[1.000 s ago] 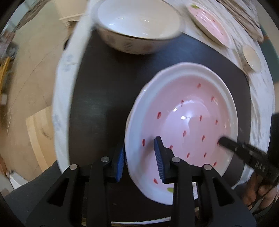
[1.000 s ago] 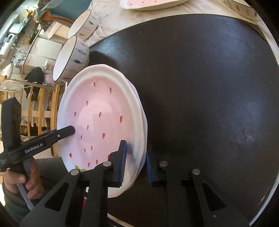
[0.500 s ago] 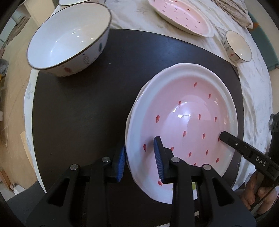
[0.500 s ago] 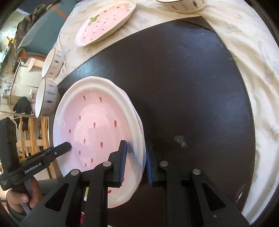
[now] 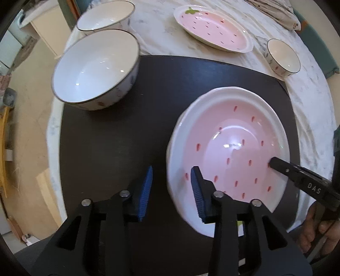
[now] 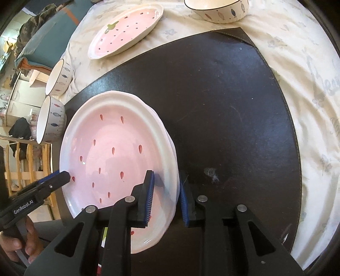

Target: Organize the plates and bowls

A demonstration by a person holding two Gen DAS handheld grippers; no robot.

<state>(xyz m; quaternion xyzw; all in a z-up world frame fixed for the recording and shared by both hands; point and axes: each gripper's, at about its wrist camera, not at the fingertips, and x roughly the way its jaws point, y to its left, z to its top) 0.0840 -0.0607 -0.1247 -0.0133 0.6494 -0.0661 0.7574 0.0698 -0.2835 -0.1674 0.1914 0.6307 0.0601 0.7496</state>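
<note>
A pink strawberry plate (image 5: 231, 146) lies on top of another like it on the dark round mat (image 5: 110, 135); it also shows in the right wrist view (image 6: 114, 148). My left gripper (image 5: 172, 186) is open, its jaws astride the plate's left rim without pinching it. My right gripper (image 6: 165, 195) is astride the plate's right rim with a narrow gap and looks open. A second pink strawberry plate (image 5: 212, 27) lies on the white cloth behind the mat, also in the right wrist view (image 6: 125, 29).
Two big white bowls (image 5: 95, 65) (image 5: 106, 14) stand at the mat's far left. A small bowl (image 5: 283, 57) stands on the cloth at the far right. In the right wrist view another fish-patterned bowl (image 6: 218, 8) stands at the top. The table edge runs along the left (image 5: 53, 127).
Both grippers have lowered the plate onto the mat's stack. The left jaws have opened wider and let go of the rim. The right jaws have eased open a little.
</note>
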